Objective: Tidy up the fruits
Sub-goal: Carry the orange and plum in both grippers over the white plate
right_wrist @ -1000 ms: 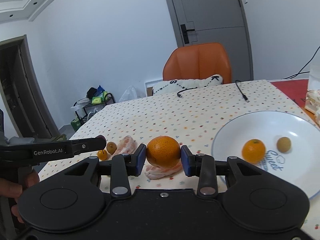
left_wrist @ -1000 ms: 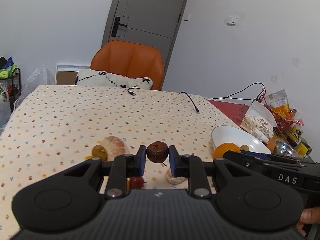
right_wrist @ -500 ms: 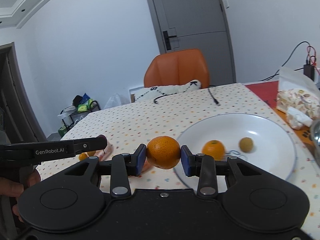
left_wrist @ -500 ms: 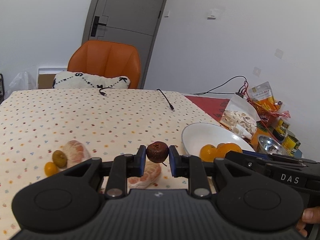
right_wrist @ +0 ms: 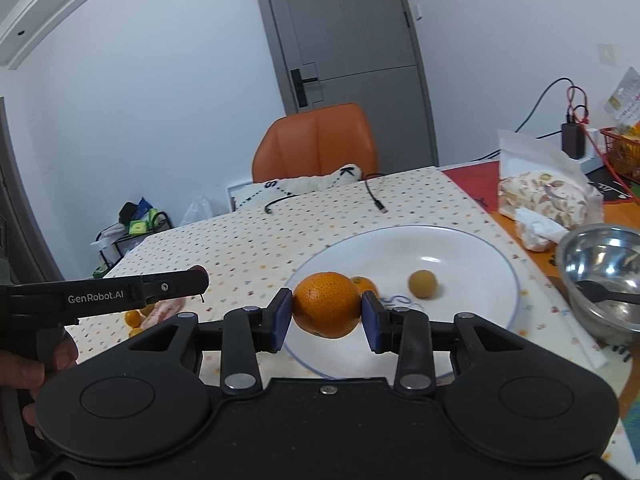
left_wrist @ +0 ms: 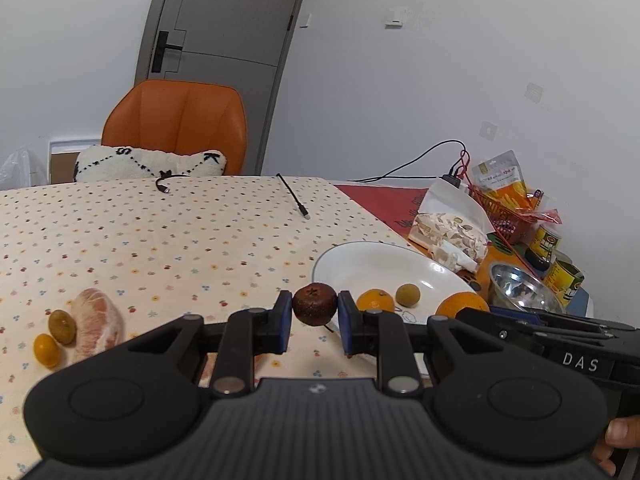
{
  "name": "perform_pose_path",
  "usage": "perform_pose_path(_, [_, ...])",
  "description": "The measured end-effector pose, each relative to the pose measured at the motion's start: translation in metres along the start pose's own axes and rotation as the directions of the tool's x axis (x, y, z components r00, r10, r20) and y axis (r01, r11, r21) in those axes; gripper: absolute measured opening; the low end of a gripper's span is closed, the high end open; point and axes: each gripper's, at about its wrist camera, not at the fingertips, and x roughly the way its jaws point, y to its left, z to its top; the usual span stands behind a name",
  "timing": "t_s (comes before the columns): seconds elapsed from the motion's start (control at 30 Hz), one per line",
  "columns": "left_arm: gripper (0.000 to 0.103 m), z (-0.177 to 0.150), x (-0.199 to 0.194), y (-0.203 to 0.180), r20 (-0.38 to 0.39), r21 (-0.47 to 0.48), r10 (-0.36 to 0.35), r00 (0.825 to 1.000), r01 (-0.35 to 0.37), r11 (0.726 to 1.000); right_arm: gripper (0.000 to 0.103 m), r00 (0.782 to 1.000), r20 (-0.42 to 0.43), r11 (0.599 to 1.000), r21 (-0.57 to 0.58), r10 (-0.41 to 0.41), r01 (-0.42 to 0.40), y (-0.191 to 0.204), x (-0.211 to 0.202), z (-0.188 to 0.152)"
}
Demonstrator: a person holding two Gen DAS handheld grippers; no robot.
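My left gripper (left_wrist: 314,322) is shut on a dark brown round fruit (left_wrist: 314,304), held above the table just left of the white plate (left_wrist: 360,260). My right gripper (right_wrist: 326,318) is shut on a large orange (right_wrist: 326,305), held over the near left part of the plate (right_wrist: 460,244). The plate holds a small orange (left_wrist: 375,300) and a small tan-green fruit (left_wrist: 408,294). On the cloth at the left lie a peeled pomelo piece (left_wrist: 94,326), a small olive-green fruit (left_wrist: 62,326) and a small orange kumquat (left_wrist: 46,350).
A metal bowl (right_wrist: 600,276) with a spoon stands right of the plate. Snack bags (right_wrist: 544,192), cans (left_wrist: 556,268) and a red basket crowd the right side. Black cables (left_wrist: 294,196) lie on the far table. An orange chair (left_wrist: 176,128) stands behind.
Both grippers have moved right toward the plate with their fruits. The orange now hangs over the plate; the brown fruit is near the plate's left rim.
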Motion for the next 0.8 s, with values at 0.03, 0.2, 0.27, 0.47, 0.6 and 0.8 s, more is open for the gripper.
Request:
perform_pose_path(0.03, [0.022,0.0,0.002,-0.002,-0.002,0.002,-0.004,1.0,0.004,1.0,0.036,1.0,0.0,1.0,0.002,-0.005,0.005,-0.002,-0.001,0.0])
perform_pose_path(0.2, [0.022,-0.001,0.01,-0.012,-0.015,0.013,-0.026,1.0,0.026,1.0,0.036,1.0,-0.001,1.0,0.011,-0.026,0.026,-0.011,-0.006,-0.002])
perform_pose_path(0.27, [0.022,-0.001,0.014,-0.017,-0.021,0.018,-0.035,0.999,0.035,0.999,0.036,0.999,-0.002,0.999,0.015,-0.035,0.035,-0.015,-0.007,-0.003])
perform_pose_path(0.47, [0.022,-0.004,0.027,-0.027,-0.041,0.028,-0.056,0.998,0.058,0.998,0.036,0.998,-0.011,0.997,0.033,-0.064,0.065,-0.027,-0.009,-0.006])
perform_pose_path(0.6, [0.022,-0.006,0.035,-0.032,-0.053,0.035,-0.066,0.996,0.068,0.997,0.036,0.997,-0.017,0.996,0.038,-0.077,0.078,-0.032,-0.01,-0.008])
perform_pose_path(0.8, [0.022,-0.008,0.047,-0.039,-0.069,0.035,-0.088,0.994,0.091,0.995,0.036,0.996,-0.025,0.995,0.042,-0.09,0.091,-0.038,-0.01,-0.011])
